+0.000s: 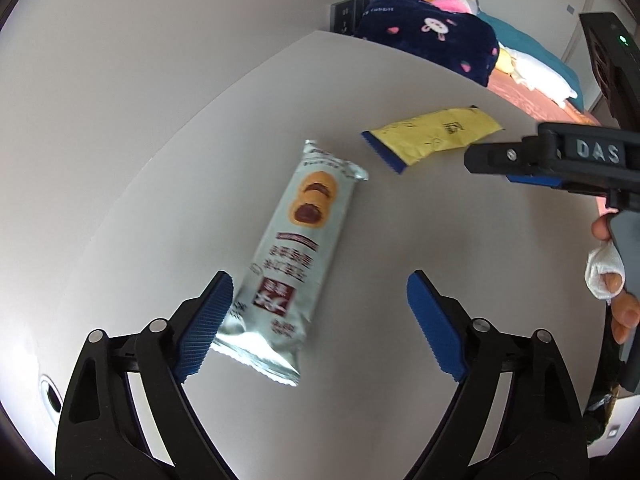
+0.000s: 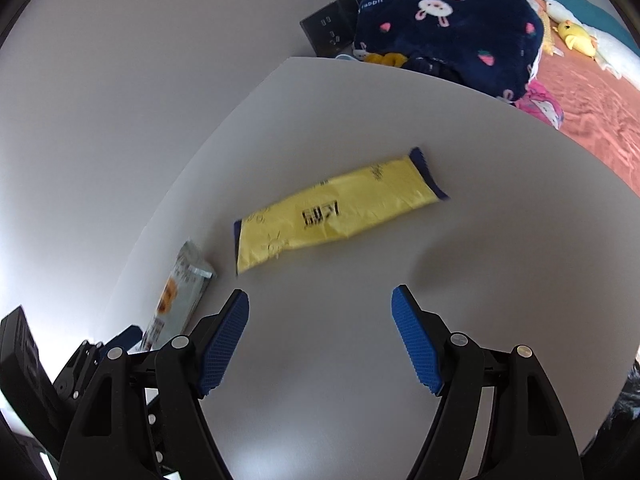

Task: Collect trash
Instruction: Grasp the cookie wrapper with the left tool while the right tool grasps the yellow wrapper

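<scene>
A white table [image 2: 500, 264] stands against a plain grey wall [image 2: 140, 60]. Beyond the table's far edge lies a bed [image 2: 600, 120] with a salmon cover, carrying a navy rabbit-print blanket [image 2: 448, 28]. A dark wall socket [image 2: 332, 26] sits beside the blanket.

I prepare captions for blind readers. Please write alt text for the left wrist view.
The open left gripper hovers over a pale snack wrapper lying on a white table. A yellow wrapper lies farther back, with the right gripper beside it.
</scene>
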A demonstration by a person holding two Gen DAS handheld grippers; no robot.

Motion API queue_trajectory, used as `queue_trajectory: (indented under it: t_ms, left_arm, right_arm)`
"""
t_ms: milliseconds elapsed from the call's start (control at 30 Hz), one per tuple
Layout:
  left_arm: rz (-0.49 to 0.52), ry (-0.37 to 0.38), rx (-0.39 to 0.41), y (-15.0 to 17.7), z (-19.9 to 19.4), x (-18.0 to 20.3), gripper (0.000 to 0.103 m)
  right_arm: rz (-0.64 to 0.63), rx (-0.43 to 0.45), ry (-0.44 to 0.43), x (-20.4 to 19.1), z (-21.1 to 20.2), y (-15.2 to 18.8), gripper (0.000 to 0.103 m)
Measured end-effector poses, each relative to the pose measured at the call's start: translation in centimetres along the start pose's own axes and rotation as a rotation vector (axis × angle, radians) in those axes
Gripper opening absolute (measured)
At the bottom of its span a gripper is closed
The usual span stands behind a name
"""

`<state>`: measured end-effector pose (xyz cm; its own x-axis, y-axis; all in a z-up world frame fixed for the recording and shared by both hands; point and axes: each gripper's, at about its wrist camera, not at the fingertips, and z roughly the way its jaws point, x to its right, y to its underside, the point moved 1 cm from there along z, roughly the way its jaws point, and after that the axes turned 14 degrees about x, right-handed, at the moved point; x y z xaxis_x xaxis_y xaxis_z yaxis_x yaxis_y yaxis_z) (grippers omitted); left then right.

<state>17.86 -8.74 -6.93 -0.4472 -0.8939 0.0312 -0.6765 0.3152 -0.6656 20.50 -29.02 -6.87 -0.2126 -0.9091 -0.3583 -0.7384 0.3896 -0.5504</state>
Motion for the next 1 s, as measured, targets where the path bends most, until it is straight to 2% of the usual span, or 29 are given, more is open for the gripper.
queue_trajectory:
  t_ms: [333,567,633,733,900,1000]
  left_arm:
    - [-0.01,0.018,-0.026,-0.3,1.7,-1.2,0.077]
    - [0.009,-0.005,-0.006,-0.3,1.8,-1.7,0.077]
    - [0.0,-0.005,-0.009,-0.4,1.8,-1.9,0.077]
    - [-0.018,-0.012,-0.006,-0.6,1.7,-2.3,0.065]
    - [-0.105,-0.01,-0.021,-1.2,1.6,-3.3,0.037]
    - [-0.148,-0.005,-0.02,-1.2,1.4,-3.8,0.032]
  right_arm:
    - [0.122,0.013,0.117,0.2,3.0,-3.7,0.077]
    - [0.029,-0.004,0.231,-1.5,4.9,-5.3,0.076]
    - [-0.016,-0.006,0.258,-2.0,5.3,-5.3,0.064]
    - [-0.062,-0.018,0.263,-2.6,5.7,-5.3,0.045]
    - [-0.08,-0.016,0.204,-2.8,5.6,-5.0,0.034]
    - [-0.077,-0.015,0.157,-3.0,5.2,-4.8,0.029]
